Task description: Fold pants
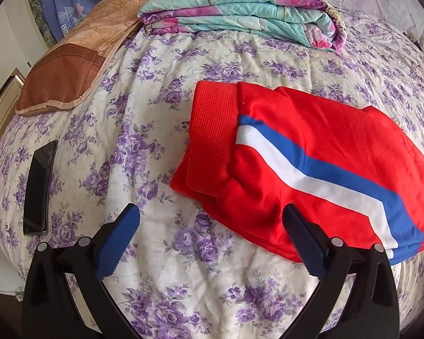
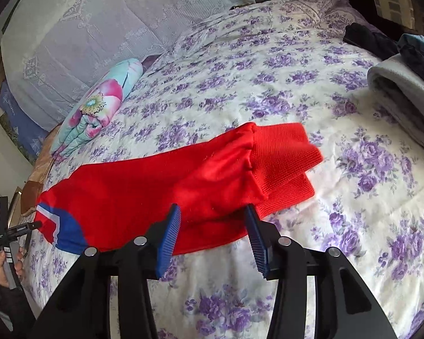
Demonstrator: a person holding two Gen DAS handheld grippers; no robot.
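Red pants (image 1: 311, 155) with a blue and white stripe lie folded flat on the floral bedspread (image 1: 144, 107). Their ribbed cuffs (image 1: 212, 135) point left in the left wrist view and right (image 2: 285, 163) in the right wrist view. My left gripper (image 1: 209, 217) stands open just in front of the pants' near edge, its right finger over the red cloth. My right gripper (image 2: 212, 217) hovers open at the near edge of the pants (image 2: 155, 189), with red fabric seen in the gap and neither pad pressing on it. A hand (image 2: 8, 265) holds the left gripper's handle at the far left.
A dark phone (image 1: 39, 189) lies on the bed to the left. A brown pillow (image 1: 70, 65) and a folded floral quilt (image 1: 240, 8) sit at the back. A grey folded blanket (image 2: 404, 90) and dark clothes (image 2: 381, 39) lie at the right.
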